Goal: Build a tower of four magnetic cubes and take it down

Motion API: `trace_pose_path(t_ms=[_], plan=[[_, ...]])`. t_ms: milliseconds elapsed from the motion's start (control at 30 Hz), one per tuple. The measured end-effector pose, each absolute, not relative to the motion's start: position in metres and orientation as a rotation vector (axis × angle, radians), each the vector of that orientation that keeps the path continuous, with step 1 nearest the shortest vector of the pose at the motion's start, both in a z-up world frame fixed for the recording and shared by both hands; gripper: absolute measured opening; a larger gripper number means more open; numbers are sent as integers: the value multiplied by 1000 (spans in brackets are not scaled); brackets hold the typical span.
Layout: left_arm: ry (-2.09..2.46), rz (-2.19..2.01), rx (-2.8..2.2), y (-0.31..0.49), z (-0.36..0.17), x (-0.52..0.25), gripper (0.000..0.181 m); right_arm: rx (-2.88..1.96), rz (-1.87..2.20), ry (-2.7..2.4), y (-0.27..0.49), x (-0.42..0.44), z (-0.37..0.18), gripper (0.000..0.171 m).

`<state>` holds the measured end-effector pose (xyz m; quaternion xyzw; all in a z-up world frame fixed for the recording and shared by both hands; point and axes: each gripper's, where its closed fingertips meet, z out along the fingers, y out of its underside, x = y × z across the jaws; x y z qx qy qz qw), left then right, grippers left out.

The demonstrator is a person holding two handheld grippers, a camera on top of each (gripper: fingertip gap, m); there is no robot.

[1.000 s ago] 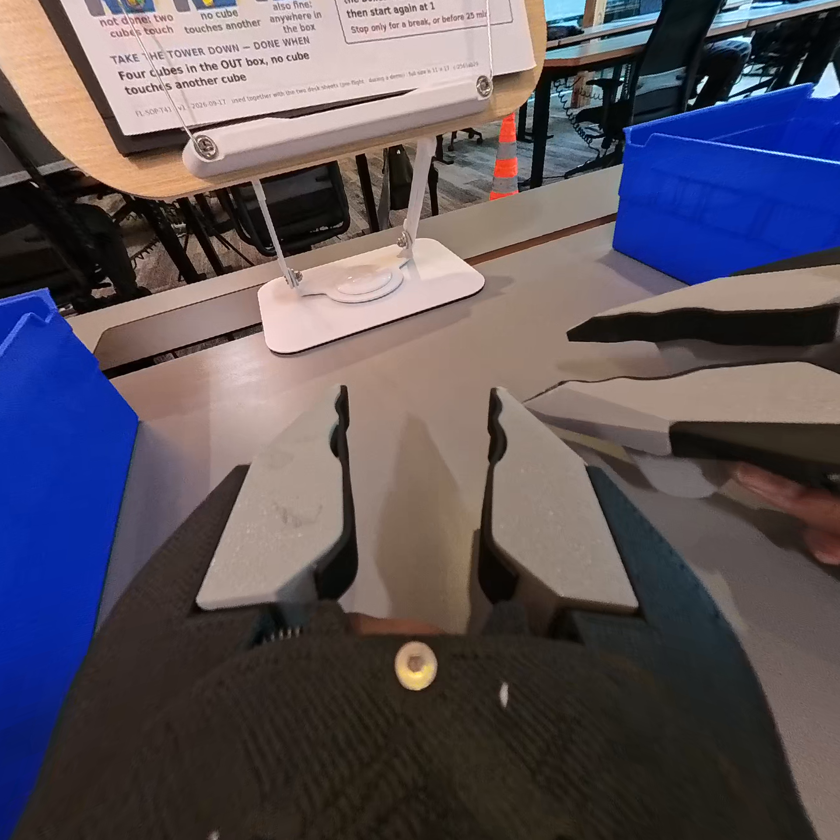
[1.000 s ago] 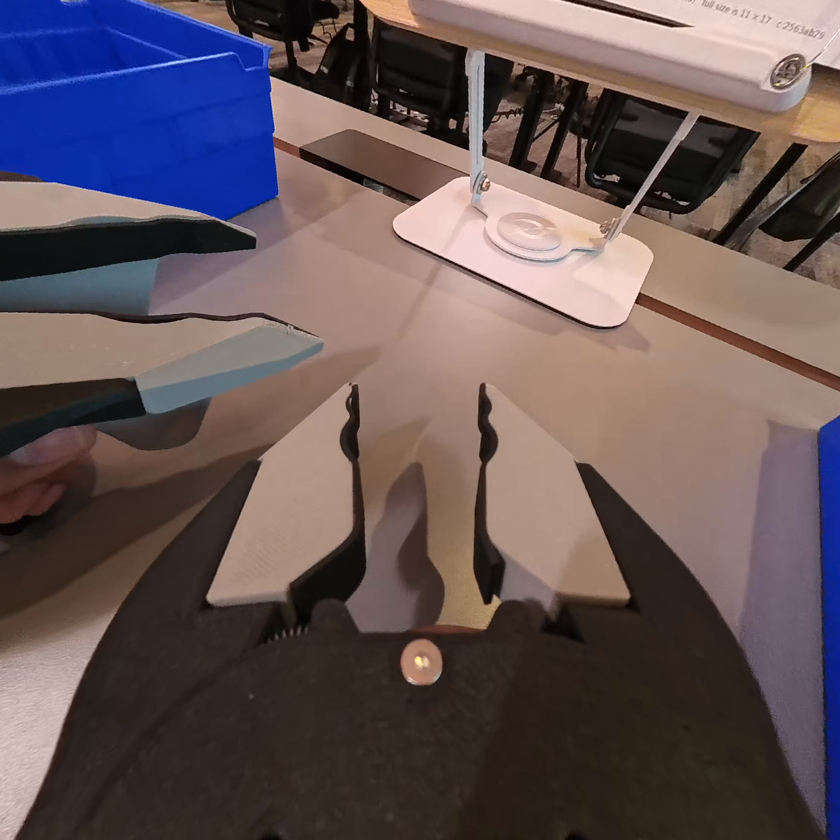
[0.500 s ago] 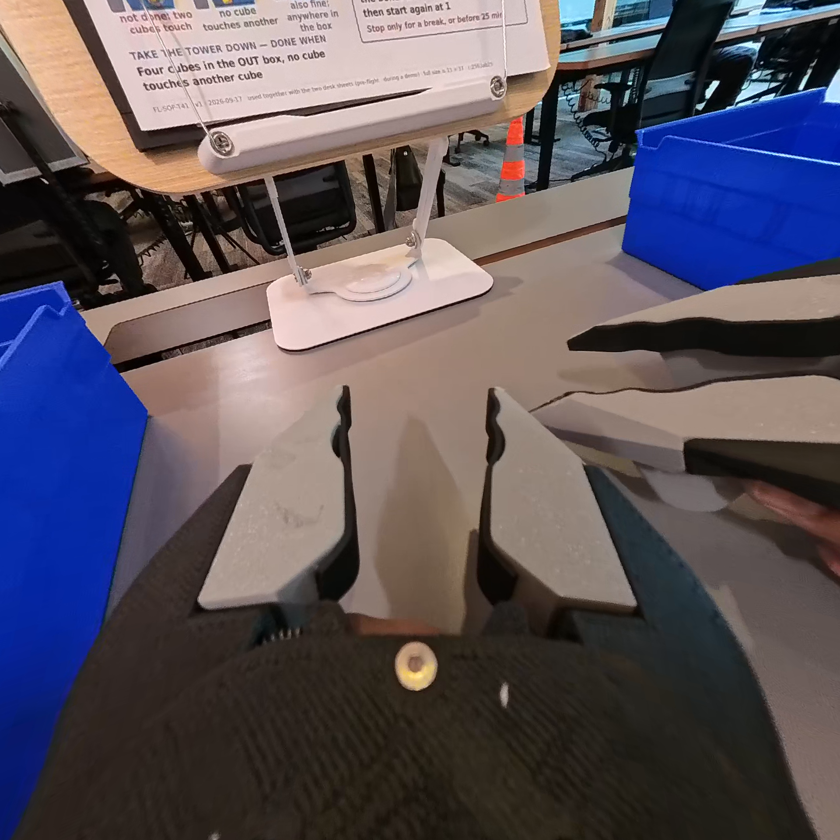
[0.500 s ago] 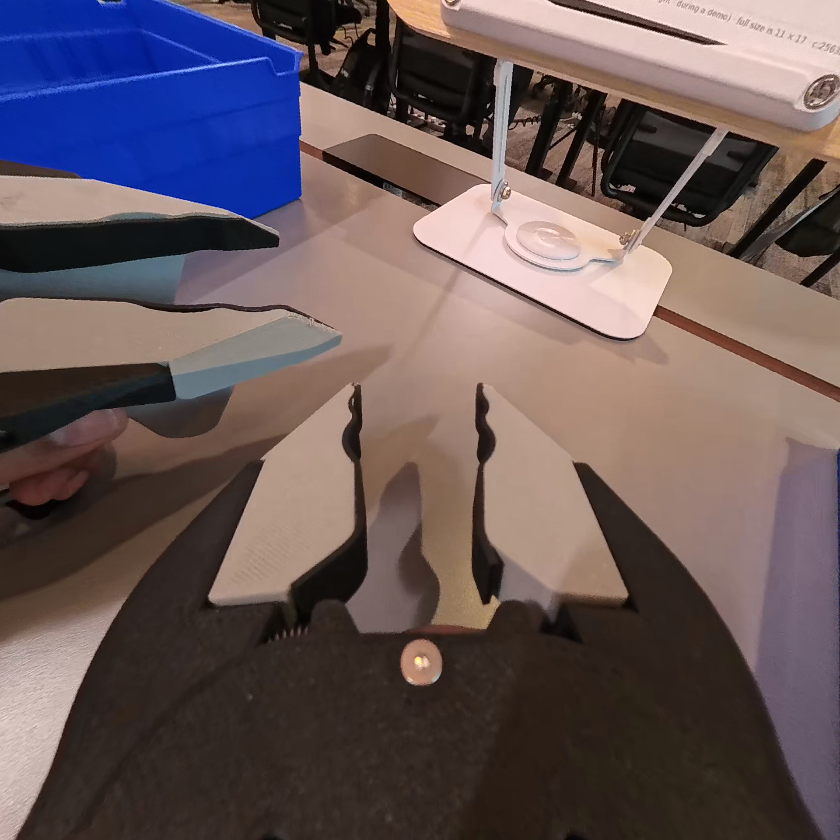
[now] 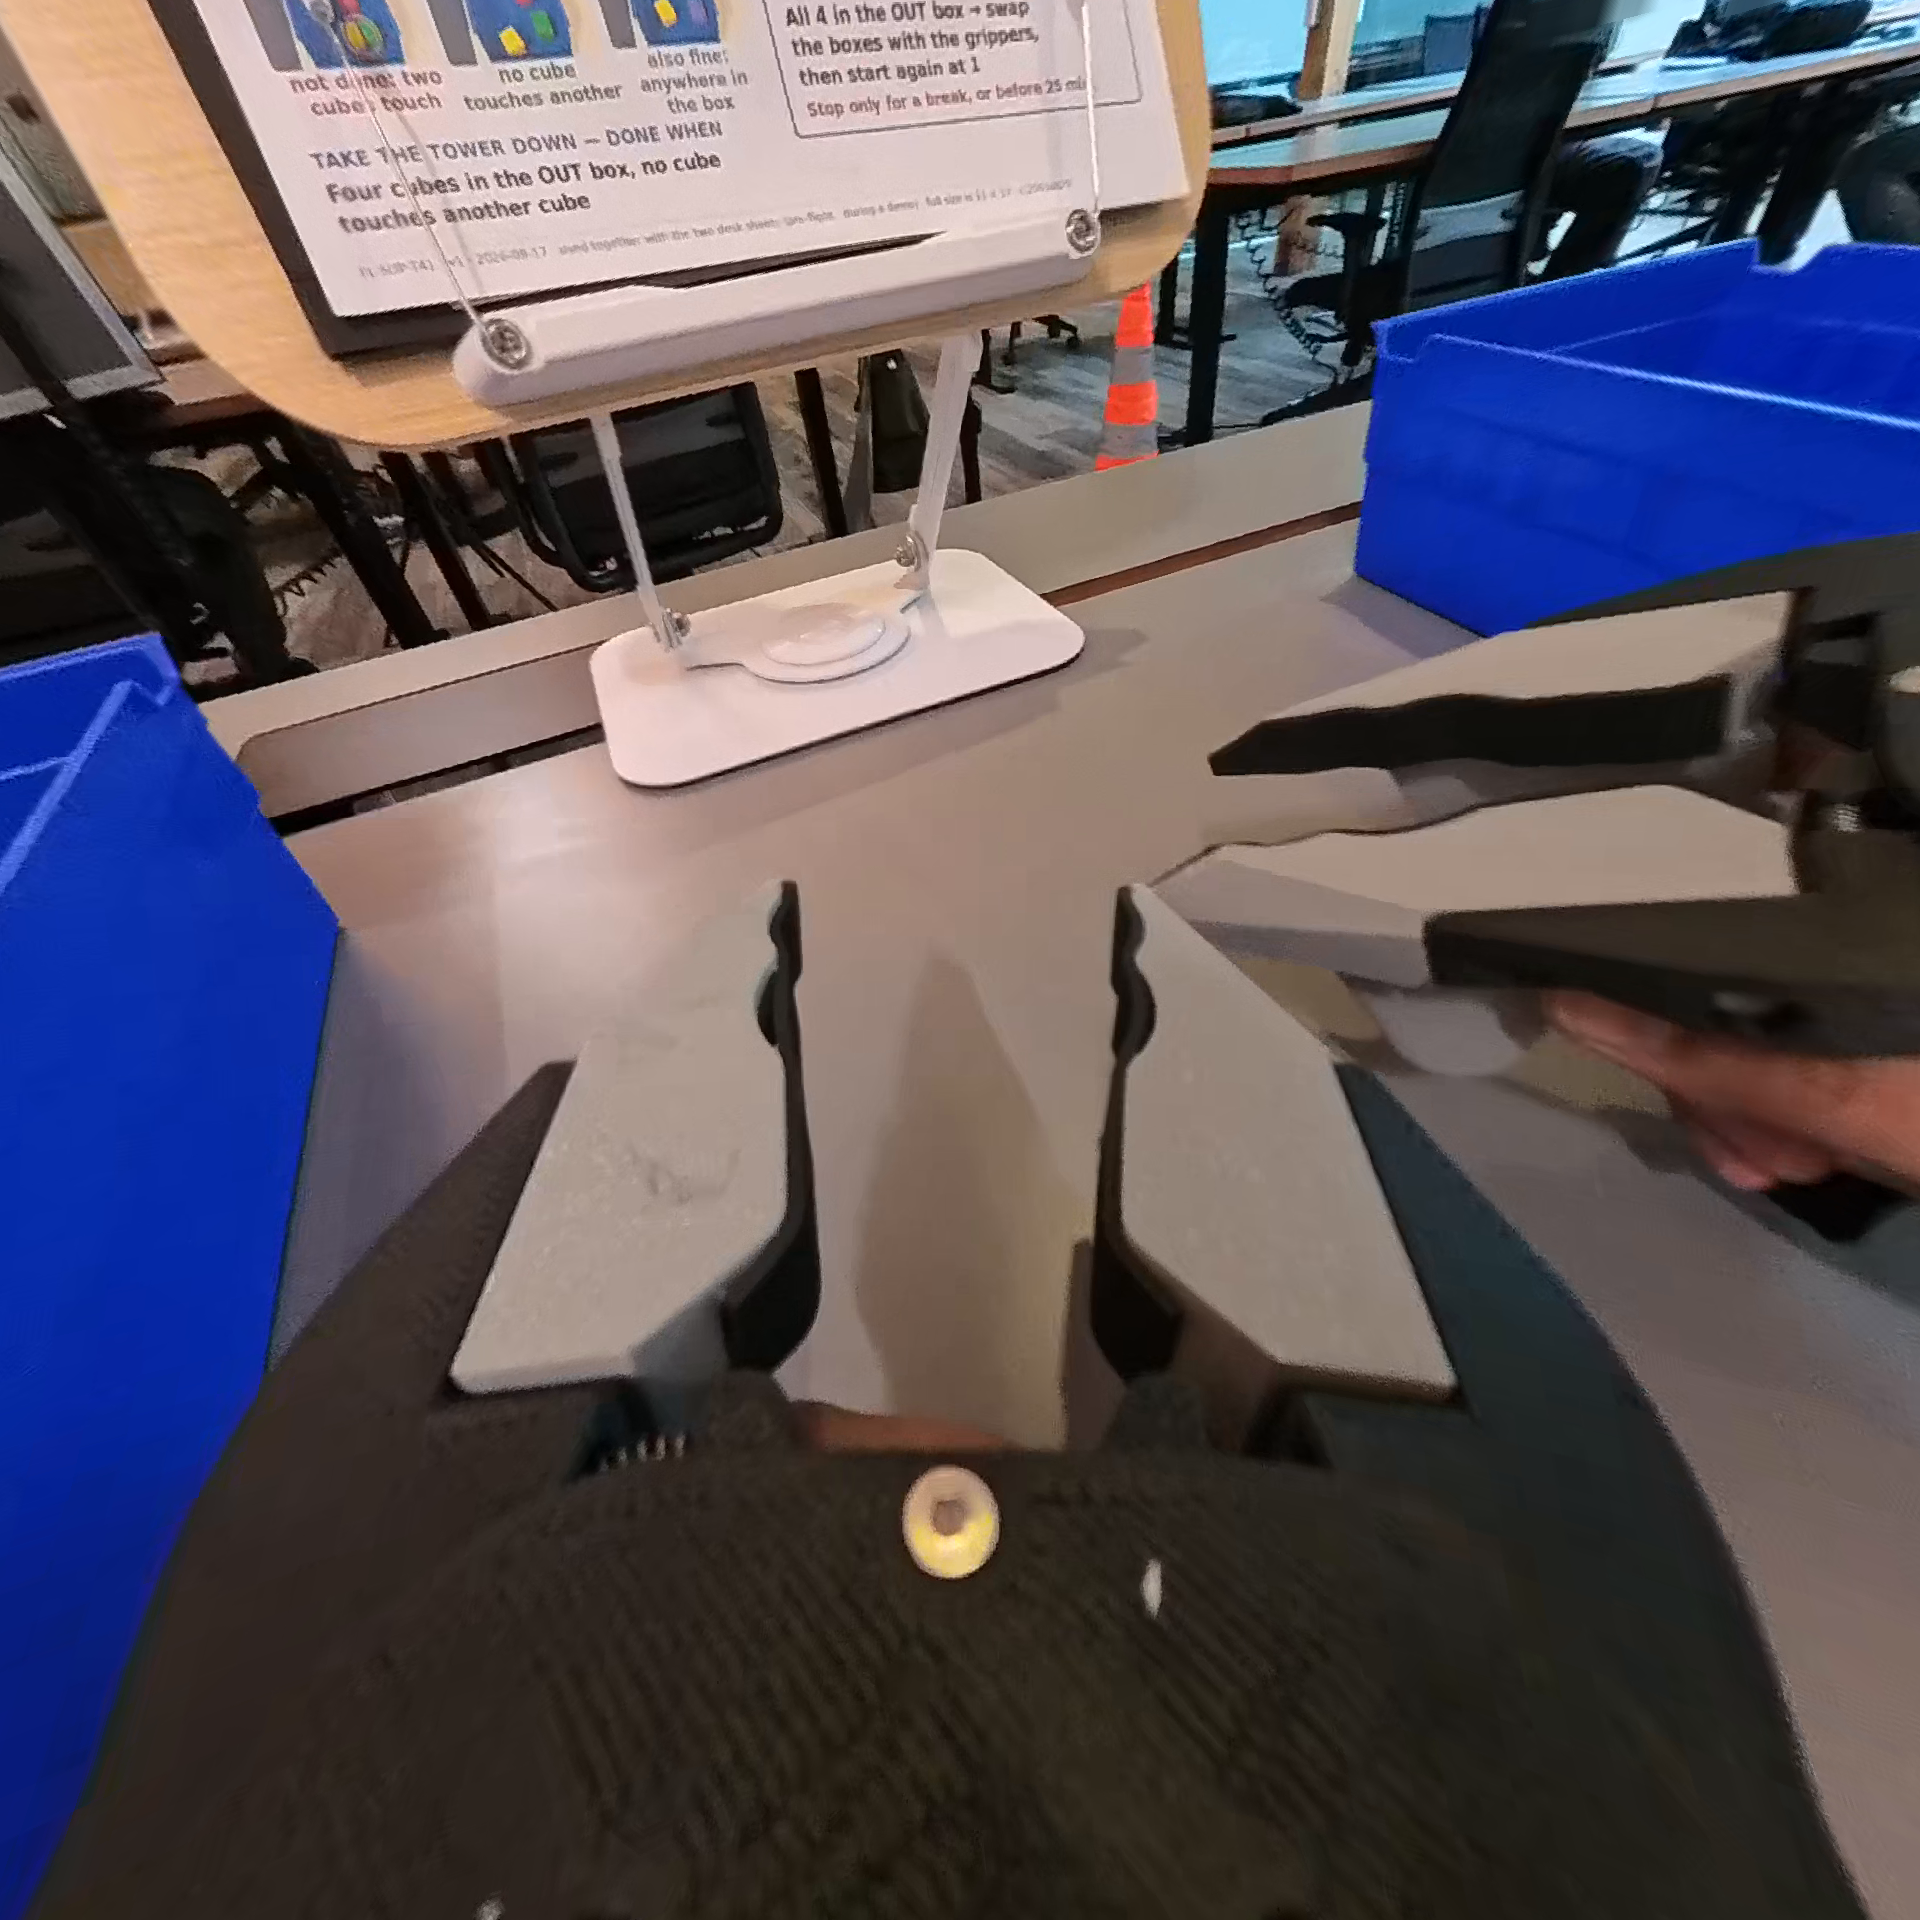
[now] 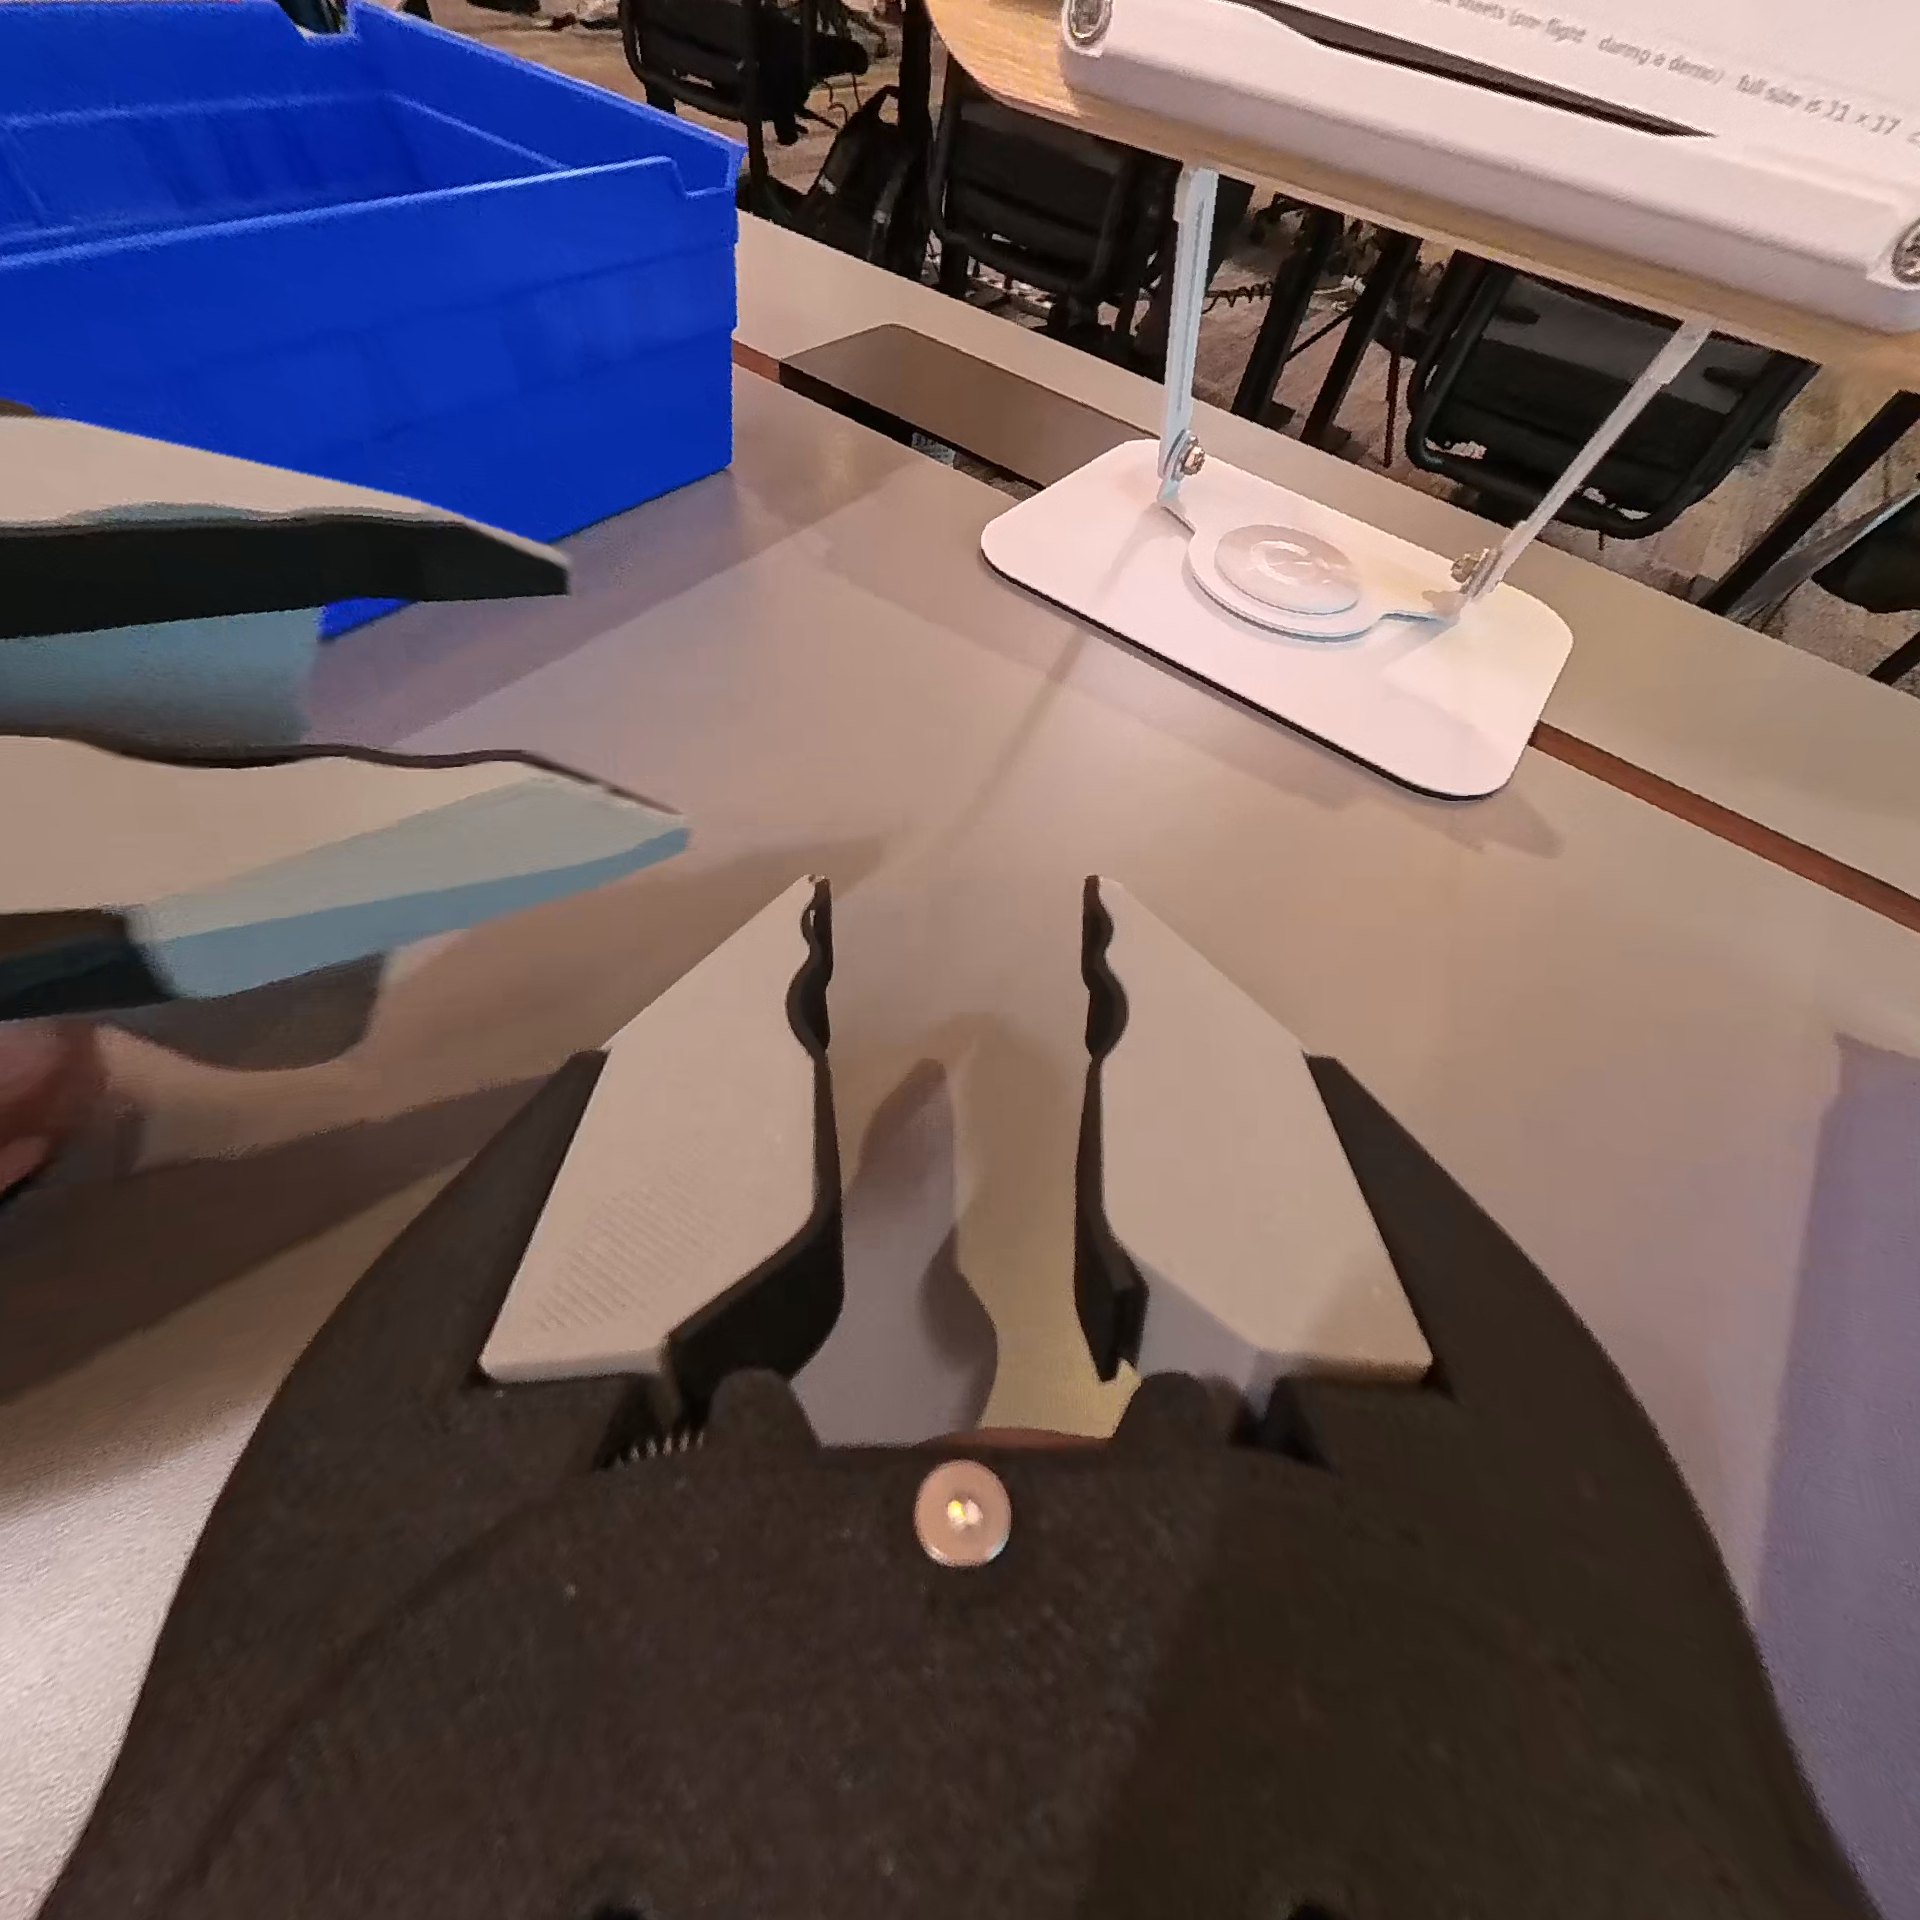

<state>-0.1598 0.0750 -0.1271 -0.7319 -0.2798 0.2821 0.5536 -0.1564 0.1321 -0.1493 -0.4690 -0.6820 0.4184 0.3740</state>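
Observation:
No cube shows in either view. My left gripper [image 5: 954, 904] is open and empty, low over the grey table [image 5: 935, 810]. My right gripper [image 6: 954, 896] is open and empty too. In the left wrist view the right gripper [image 5: 1195, 821] reaches in from the right, held by a hand [image 5: 1766, 1112]. In the right wrist view the left gripper [image 6: 613, 707] reaches in from the left. The two grippers point towards the same middle patch of table.
A blue bin [image 5: 135, 1039] stands close on the left and another blue bin [image 5: 1621, 447] at the back right; the left bin also shows in the right wrist view [image 6: 364, 291]. A white stand [image 5: 842, 665] holding an instruction sheet [image 5: 686, 135] sits at the table's back. Chairs and an orange cone [image 5: 1130, 384] lie beyond.
Both grippers have drawn back slightly and tilted up, so the stand and bins sit lower in the views. Both stay open and empty.

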Motion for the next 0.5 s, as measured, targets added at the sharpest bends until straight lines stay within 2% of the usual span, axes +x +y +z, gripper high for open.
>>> trace_pose_path(t_ms=[333, 500], plan=[[-690, 567, -1658, -21, -44, -119, 59, -1199, 1140, -1708, 131, -154, -136, 45], [-696, 617, -1823, -76, -35, -142, 58, -1212, 1157, -1701, 133, -154, -135, 45]])
